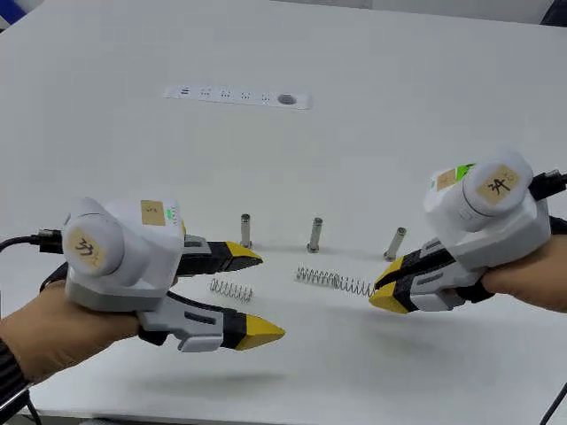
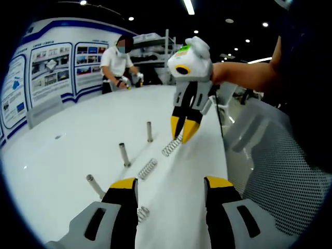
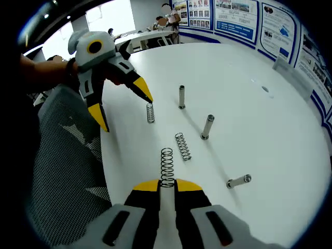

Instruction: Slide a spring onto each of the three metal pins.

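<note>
Three short metal pins (image 1: 245,230) (image 1: 314,235) (image 1: 395,243) stand in a row on the white table (image 1: 381,97), all bare. My right gripper (image 1: 379,292) (image 3: 167,184) is shut on the end of a spring (image 3: 166,166) that points ahead of its jaws, low over the table. A second spring (image 1: 317,277) (image 3: 181,146) lies just in front of it. A third spring (image 1: 231,289) (image 2: 142,212) lies by my left gripper (image 1: 270,295) (image 2: 171,182), which is open, its jaws wide apart above the table.
A white power strip (image 1: 237,96) lies at the back of the table. The near table edge runs just under both grippers. A mesh chair (image 3: 62,171) stands beside that edge. A person (image 2: 116,65) stands far behind the table.
</note>
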`<state>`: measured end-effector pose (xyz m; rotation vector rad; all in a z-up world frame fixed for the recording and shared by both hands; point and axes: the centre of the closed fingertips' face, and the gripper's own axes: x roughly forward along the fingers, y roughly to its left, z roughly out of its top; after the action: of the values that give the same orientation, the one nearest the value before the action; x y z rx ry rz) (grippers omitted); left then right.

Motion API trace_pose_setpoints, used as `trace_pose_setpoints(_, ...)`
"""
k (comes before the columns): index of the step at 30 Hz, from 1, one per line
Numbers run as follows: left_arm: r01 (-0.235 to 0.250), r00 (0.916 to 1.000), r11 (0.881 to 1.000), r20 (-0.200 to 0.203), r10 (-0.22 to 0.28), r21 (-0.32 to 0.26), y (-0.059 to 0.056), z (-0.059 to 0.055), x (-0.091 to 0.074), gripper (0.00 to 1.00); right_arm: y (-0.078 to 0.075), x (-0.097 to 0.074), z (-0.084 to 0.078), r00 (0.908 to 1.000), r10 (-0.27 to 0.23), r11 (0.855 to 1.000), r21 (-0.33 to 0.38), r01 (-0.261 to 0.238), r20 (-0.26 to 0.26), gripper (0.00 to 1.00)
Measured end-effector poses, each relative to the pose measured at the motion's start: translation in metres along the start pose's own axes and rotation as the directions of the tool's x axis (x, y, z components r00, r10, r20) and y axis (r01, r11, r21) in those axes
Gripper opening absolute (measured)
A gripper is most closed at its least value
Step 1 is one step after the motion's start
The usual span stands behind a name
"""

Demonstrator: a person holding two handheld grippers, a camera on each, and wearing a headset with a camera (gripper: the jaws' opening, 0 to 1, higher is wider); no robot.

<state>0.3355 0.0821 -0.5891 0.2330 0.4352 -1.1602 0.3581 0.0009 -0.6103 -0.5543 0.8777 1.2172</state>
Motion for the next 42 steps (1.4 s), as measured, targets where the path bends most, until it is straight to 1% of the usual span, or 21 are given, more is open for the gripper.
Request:
trace_pose_setpoints(3, 0.016, 0.9999, 1.0, -0.001, -0.016, 0.019, -0.003, 0.002, 0.005, 0.49, 0.007, 0.001, 0.007, 0.9998, 0.02, 1.0, -0.02, -0.02, 0.002, 0.11)
trace_pose_setpoints(6, 0.035, 0.9994, 0.999, -0.009, -0.034, 0.039, -0.006, 0.001, 0.01, 0.47, 0.011, 0.002, 0.011, 0.9994, 0.034, 0.999, -0.039, -0.034, -0.001, 0.11)
trace_pose_setpoints(13, 0.064, 0.9977, 0.995, -0.026, -0.062, 0.081, -0.013, 0.0, 0.017, 0.41, 0.024, 0.007, 0.018, 0.9973, 0.07, 0.994, -0.083, -0.072, -0.02, 0.11)
trace_pose_setpoints(18, 0.08, 0.9964, 0.991, -0.038, -0.076, 0.111, -0.016, -0.002, 0.021, 0.37, 0.034, 0.01, 0.023, 0.9945, 0.1, 0.989, -0.106, -0.102, -0.032, 0.11)
trace_pose_setpoints(24, 0.093, 0.995, 0.985, -0.051, -0.086, 0.146, -0.019, -0.002, 0.023, 0.3, 0.042, 0.012, 0.027, 0.9916, 0.121, 0.984, -0.125, -0.125, -0.046, 0.11)
trace_pose_setpoints(31, 0.096, 0.9942, 0.979, -0.064, -0.086, 0.18, -0.019, -0.004, 0.025, 0.22, 0.048, 0.012, 0.03, 0.9892, 0.137, 0.981, -0.13, -0.143, -0.054, 0.11)
trace_pose_setpoints(37, 0.1, 0.9937, 0.975, -0.069, -0.088, 0.199, -0.02, -0.005, 0.026, 0.14, 0.052, 0.01, 0.034, 0.9888, 0.141, 0.981, -0.13, -0.147, -0.048, 0.11)
trace_pose_setpoints(42, 0.093, 0.9943, 0.976, -0.071, -0.08, 0.199, -0.018, -0.005, 0.026, 0.12, 0.052, 0.005, 0.041, 0.9908, 0.133, 0.981, -0.138, -0.135, -0.027, 0.11)
